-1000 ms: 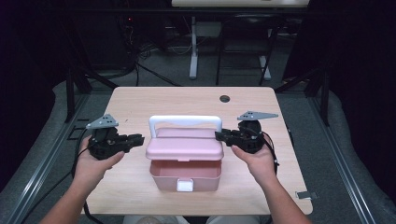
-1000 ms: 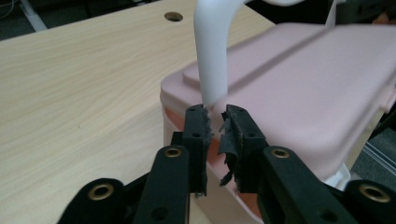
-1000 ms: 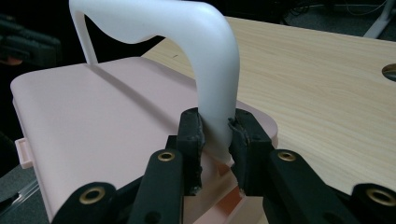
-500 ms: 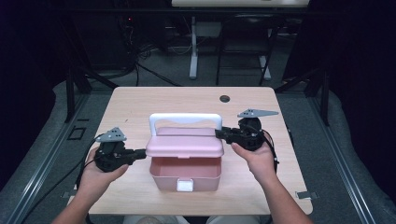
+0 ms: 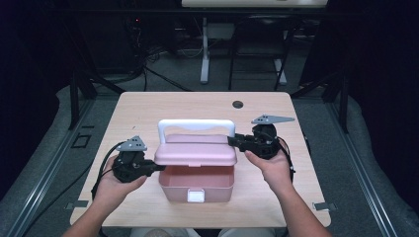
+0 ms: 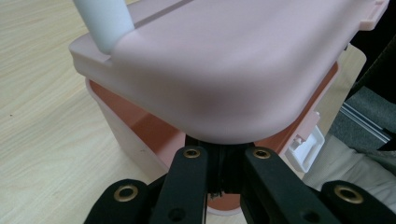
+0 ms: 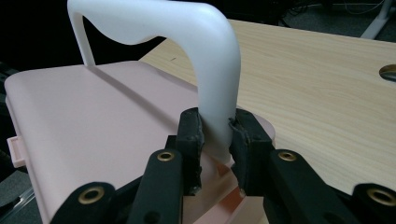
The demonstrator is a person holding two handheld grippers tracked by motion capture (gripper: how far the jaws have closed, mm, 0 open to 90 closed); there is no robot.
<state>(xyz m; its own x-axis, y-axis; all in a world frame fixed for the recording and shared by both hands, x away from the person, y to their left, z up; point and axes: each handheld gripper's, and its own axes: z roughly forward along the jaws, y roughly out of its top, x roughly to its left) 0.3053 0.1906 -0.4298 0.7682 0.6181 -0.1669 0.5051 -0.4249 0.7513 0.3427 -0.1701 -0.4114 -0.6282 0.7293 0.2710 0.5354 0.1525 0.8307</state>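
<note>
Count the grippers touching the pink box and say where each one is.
2. The right gripper is clamped on the white handle at the box's right end. The left gripper sits under the lid at its left end, propping it open.

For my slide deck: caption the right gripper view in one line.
Right hand-held gripper clamps the white handle near its base on the pink box lid, above a wooden table.

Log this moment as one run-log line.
scene: pink box on table | lid raised, box open | right hand-held gripper shut on handle | left hand-held gripper under lid edge
</note>
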